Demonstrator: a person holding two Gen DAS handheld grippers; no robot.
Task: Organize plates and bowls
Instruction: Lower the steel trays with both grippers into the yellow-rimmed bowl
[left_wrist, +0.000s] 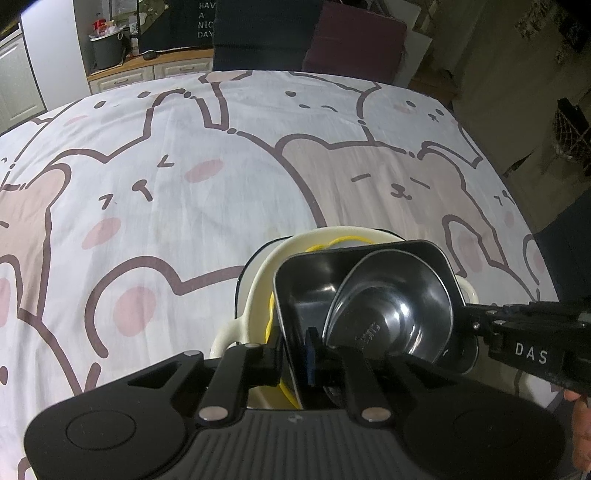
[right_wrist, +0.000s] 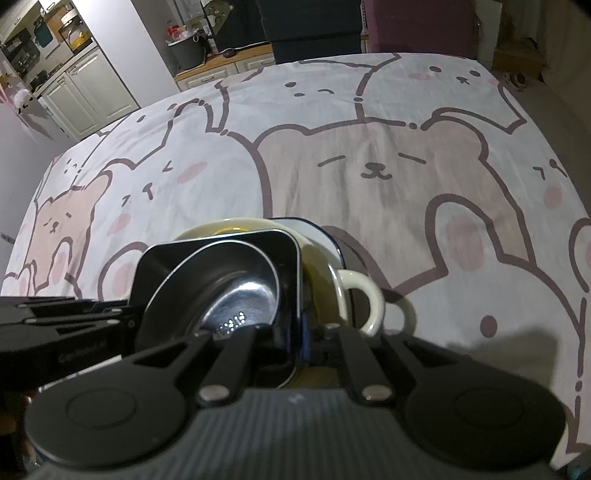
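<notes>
Only the right wrist view shows the cream dish's handle (right_wrist: 364, 299) whole; both grippers (left_wrist: 301, 354) (right_wrist: 299, 347) pinch the black tray's (left_wrist: 314, 280) opposite rims near the table's (left_wrist: 184, 206) front edge.

- round bowl (left_wrist: 388, 314): shiny polished metal, mirror-like inside
- square dish (left_wrist: 314, 280) around it: glossy black, smooth
- cream pot (right_wrist: 354, 295) with loop handle at 3 o'clock: glazed, smooth ceramic look
- tablecloth (left_wrist: 184, 166): soft matt cloth, lightly creased, bear print
- gripper (left_wrist: 299, 354) bodies: matt black plastic, ribbed top, shiny metal pins
</notes>
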